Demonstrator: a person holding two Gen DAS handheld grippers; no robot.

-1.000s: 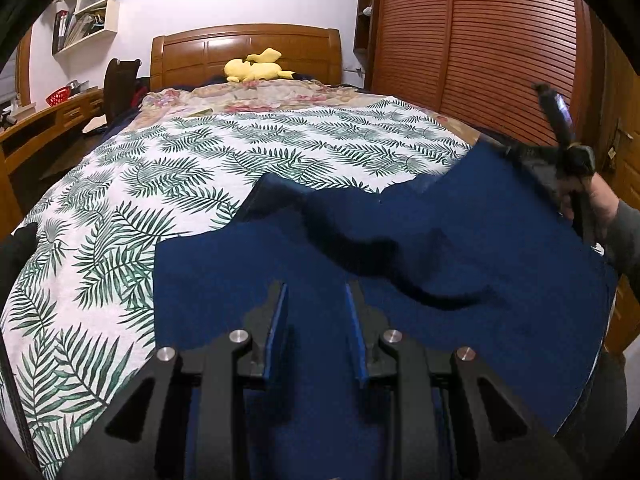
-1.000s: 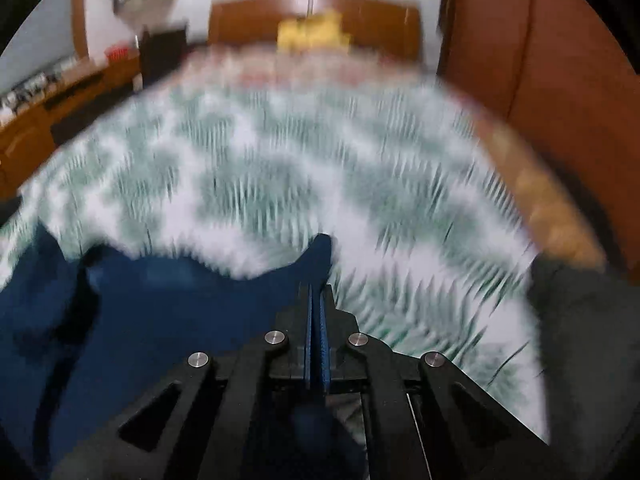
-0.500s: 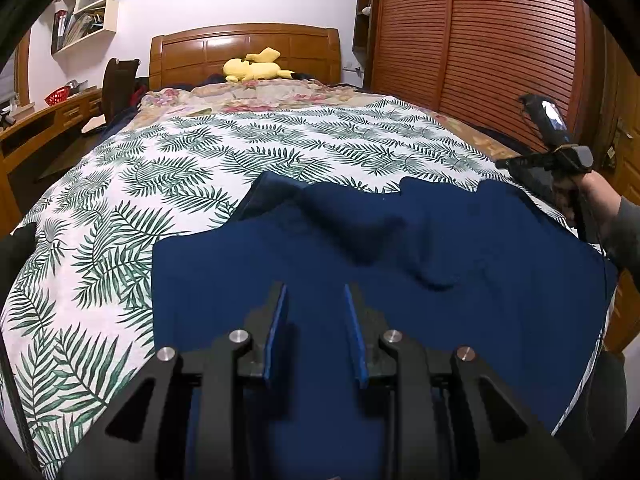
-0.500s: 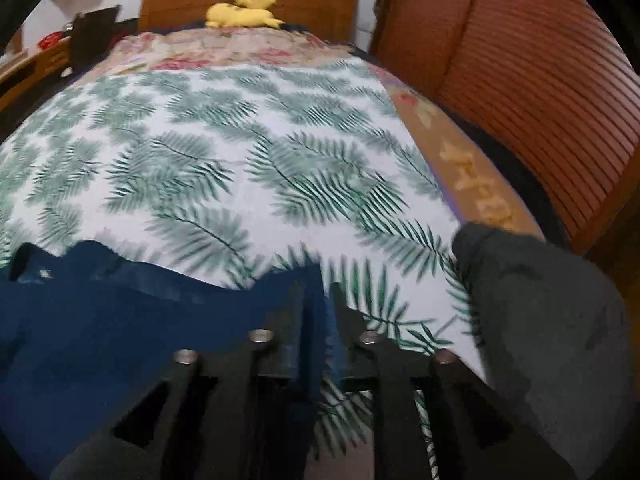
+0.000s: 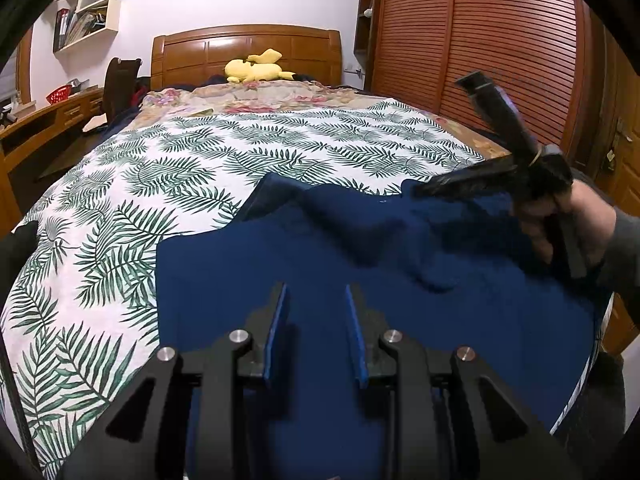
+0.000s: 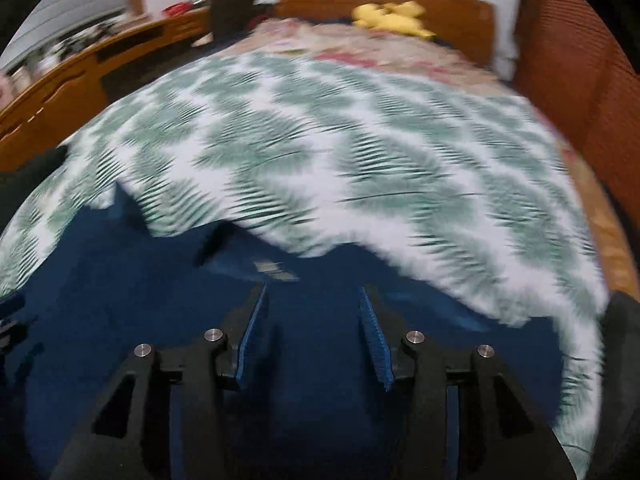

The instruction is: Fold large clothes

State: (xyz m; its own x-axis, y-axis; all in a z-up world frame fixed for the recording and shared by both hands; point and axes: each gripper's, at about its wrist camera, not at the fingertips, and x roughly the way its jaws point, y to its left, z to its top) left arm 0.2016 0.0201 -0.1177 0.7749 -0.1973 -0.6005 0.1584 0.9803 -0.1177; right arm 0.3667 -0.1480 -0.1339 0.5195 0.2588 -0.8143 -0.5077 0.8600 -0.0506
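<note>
A large navy blue garment (image 5: 360,280) lies spread over the near part of the bed, its far edge rumpled. My left gripper (image 5: 316,312) hovers low over its near part, jaws apart, with cloth showing beneath them and nothing pinched. In the left wrist view a hand (image 5: 568,224) holds my right gripper (image 5: 418,191) at the garment's far right edge. In the blurred right wrist view the right gripper (image 6: 314,308) points down at the garment (image 6: 200,320). Its jaws are opening and the pads press on no cloth.
The bed carries a white cover with green fern leaves (image 5: 200,168). A yellow plush toy (image 5: 256,70) lies by the wooden headboard (image 5: 244,48). A slatted wooden wardrobe (image 5: 500,40) stands right, a desk (image 5: 44,120) left. Dark grey cloth (image 6: 624,344) lies at the bed's right edge.
The right gripper was shut on the garment's raised edge; it has let go, opened, and swung left and down over the cloth. The garment has settled flat. The left gripper stayed still.
</note>
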